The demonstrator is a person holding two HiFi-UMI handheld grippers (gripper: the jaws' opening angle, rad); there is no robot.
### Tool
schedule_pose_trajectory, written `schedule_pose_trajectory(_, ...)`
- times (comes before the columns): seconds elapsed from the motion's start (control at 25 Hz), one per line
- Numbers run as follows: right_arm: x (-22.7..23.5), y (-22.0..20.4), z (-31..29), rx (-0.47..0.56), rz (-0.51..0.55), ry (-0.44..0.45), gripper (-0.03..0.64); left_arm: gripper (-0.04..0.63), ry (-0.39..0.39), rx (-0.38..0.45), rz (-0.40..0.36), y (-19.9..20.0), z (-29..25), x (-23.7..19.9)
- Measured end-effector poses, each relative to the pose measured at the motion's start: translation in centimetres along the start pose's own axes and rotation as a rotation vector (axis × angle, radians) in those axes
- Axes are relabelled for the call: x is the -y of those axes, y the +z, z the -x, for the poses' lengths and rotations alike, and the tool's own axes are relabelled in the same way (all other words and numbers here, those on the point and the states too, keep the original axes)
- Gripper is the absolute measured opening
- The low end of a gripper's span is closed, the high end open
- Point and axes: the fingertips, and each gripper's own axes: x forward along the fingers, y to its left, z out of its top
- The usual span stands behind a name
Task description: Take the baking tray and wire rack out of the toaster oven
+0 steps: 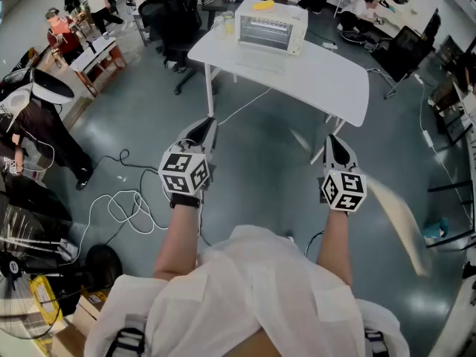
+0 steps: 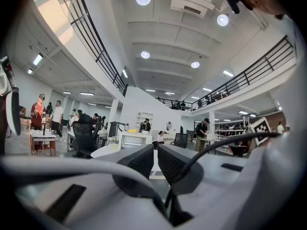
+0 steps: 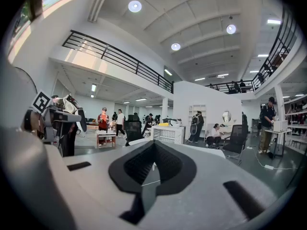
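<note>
The white toaster oven [image 1: 271, 27] stands on a white table [image 1: 327, 76] far ahead of me, with something yellow on its top. Its door looks closed, and I cannot make out a tray or rack inside. Both grippers hang in the air well short of the table, pointing level toward it. My left gripper [image 1: 206, 127] is shut with nothing in it; its pads [image 2: 144, 161] almost touch, and the oven [image 2: 135, 140] shows small beyond them. My right gripper [image 1: 332, 141] is shut and empty too, its tips [image 3: 153, 145] meeting, with the oven [image 3: 168, 133] in the distance.
Bare grey floor lies between me and the table. White cables [image 1: 123, 207] trail across the floor at the left, near a fan [image 1: 26, 288]. Black office chairs [image 1: 175, 21] stand left of the table and more behind it at the right. Several people are in the room.
</note>
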Motion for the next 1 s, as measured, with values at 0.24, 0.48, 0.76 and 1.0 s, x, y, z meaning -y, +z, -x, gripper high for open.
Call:
schedule_pose_trajectory(0.24,-0.1,-0.1,-0.4,0.002,0.003,0.004,0.0,0.025,-0.004,0.005,0.007,-0.1,-0.3,-0.3)
schedule_pose_trajectory(0.48,-0.2,-0.4,-0.6,0.015,-0.045,0.033,0.002,0.025,-0.005,0.003,0.01,-0.4,-0.4,-0.5)
schedule_pose_trajectory(0.76,-0.7,-1.0,-1.8,-0.015,-0.024,0.042,0.003,0.025,-0.016,0.008,0.009,-0.5,-0.5,-1.3)
schedule_pose_trajectory(1.0,-1.3,-1.4,-2.0,-0.031,-0.022,0.066,0.003,0.025,-0.024,-0.008,0.02,-1.3,-0.3,-1.8)
